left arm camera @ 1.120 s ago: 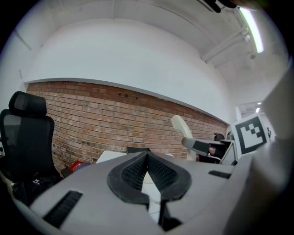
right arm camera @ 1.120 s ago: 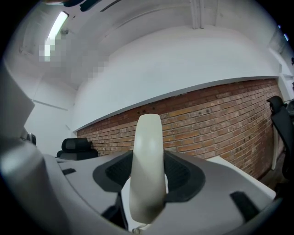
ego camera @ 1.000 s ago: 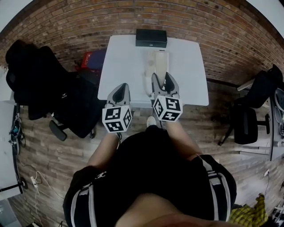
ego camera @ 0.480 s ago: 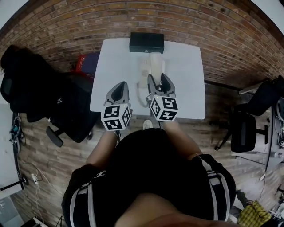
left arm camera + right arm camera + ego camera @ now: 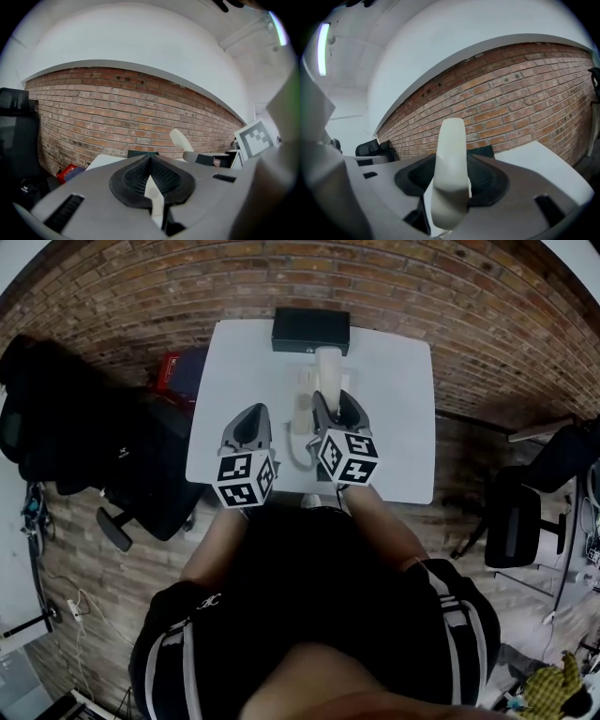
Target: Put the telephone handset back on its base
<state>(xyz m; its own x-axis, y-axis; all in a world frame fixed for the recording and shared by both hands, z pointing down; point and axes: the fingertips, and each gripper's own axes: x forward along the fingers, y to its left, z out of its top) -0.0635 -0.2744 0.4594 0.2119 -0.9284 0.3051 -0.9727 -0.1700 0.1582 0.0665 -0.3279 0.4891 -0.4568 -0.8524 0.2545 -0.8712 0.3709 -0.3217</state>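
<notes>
A cream telephone handset [image 5: 328,366] [image 5: 451,154] stands nearly upright between the jaws of my right gripper [image 5: 338,409] [image 5: 452,174], which is shut on its lower part above the middle of the white table [image 5: 398,399]. The cream base [image 5: 301,395] lies just left of it on the table, and a cord [image 5: 297,454] loops down from there. My left gripper [image 5: 250,424] [image 5: 151,161] is shut on nothing, hovering over the table's front left. In the left gripper view the handset [image 5: 181,139] shows ahead to the right.
A black box [image 5: 311,330] sits at the table's back edge against the brick wall. A black office chair [image 5: 141,470] with a red item [image 5: 173,367] behind it stands left of the table. Another chair [image 5: 520,512] is at the right.
My right gripper has moved slightly left and toward the base with the handset in it. The left gripper has drifted along with it and stayed shut.
</notes>
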